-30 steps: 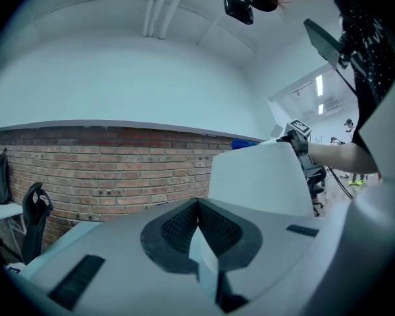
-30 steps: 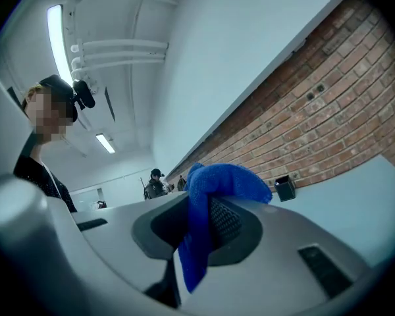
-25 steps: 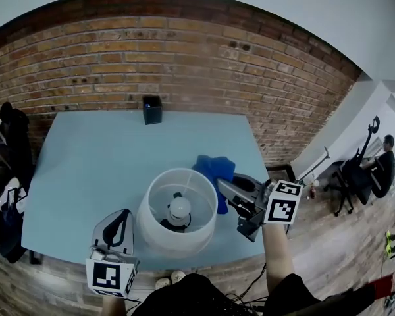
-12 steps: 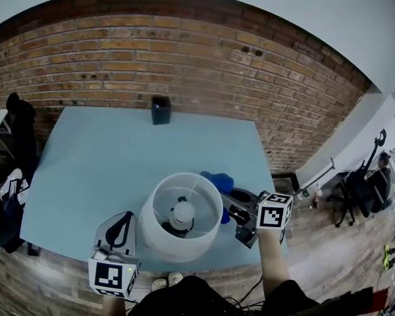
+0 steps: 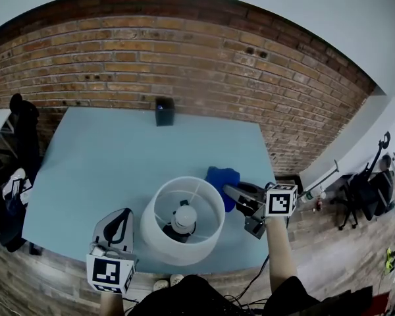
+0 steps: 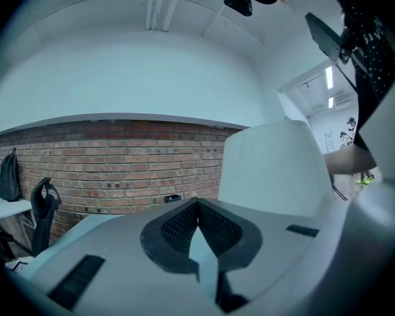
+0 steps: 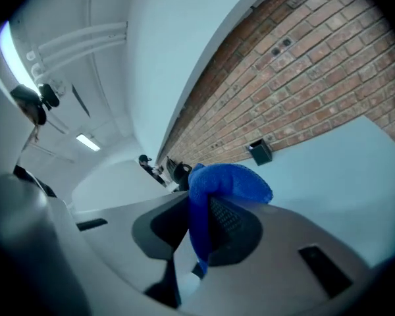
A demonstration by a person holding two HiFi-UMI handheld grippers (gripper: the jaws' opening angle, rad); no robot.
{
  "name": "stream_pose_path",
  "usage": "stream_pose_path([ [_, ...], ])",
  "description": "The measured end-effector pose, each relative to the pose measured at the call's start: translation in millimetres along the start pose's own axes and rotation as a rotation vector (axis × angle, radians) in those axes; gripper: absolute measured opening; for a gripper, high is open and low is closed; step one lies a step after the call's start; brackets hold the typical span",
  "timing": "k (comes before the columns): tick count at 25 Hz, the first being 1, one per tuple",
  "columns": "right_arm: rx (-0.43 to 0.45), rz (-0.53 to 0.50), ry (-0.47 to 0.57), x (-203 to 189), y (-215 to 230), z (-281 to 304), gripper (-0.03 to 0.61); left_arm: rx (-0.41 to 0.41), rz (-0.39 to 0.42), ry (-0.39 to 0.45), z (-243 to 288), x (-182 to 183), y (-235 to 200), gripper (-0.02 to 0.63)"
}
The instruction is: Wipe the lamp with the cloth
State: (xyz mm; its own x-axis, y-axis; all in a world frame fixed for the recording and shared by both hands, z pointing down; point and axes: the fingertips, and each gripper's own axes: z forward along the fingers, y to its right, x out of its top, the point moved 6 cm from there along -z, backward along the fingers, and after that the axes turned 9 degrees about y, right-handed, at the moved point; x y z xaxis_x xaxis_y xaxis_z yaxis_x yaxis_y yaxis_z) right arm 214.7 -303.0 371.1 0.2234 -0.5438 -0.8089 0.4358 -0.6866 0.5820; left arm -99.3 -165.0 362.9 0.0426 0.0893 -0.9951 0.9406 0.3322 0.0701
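The lamp (image 5: 183,242) stands near the table's front edge, its white shade open at the top and the bulb (image 5: 184,216) showing inside. My right gripper (image 5: 232,193) is shut on the blue cloth (image 5: 222,176), which is pressed against the shade's right side. In the right gripper view the cloth (image 7: 227,180) is bunched between the pads of the right gripper (image 7: 201,219), and the shade (image 7: 112,183) is at the left. My left gripper (image 5: 120,224) is shut on nothing, just left of the shade. From the left gripper (image 6: 197,216) the shade (image 6: 270,170) rises close on the right.
A small black box (image 5: 164,110) stands at the table's far edge by the brick wall (image 5: 184,58). The light blue table (image 5: 99,163) stretches left and back from the lamp. Dark bags and a chair (image 5: 16,150) stand off its left side. An office chair (image 5: 368,183) is far right.
The cloth, spread down the shade's right side a second ago, is now bunched higher by the rim. The right gripper shifted slightly along the shade. The left gripper stayed put.
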Motion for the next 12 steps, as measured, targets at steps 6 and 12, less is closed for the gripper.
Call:
stream_pose_path([
  [6,0.385,-0.044,-0.018,82,-57,38,0.058,0.03,0.008,0.015,10,13,-8,0.008],
  [12,0.654,-0.097,-0.221,105,-100,94,0.059,0.059,0.015,0.068,14,22,-6,0.008],
])
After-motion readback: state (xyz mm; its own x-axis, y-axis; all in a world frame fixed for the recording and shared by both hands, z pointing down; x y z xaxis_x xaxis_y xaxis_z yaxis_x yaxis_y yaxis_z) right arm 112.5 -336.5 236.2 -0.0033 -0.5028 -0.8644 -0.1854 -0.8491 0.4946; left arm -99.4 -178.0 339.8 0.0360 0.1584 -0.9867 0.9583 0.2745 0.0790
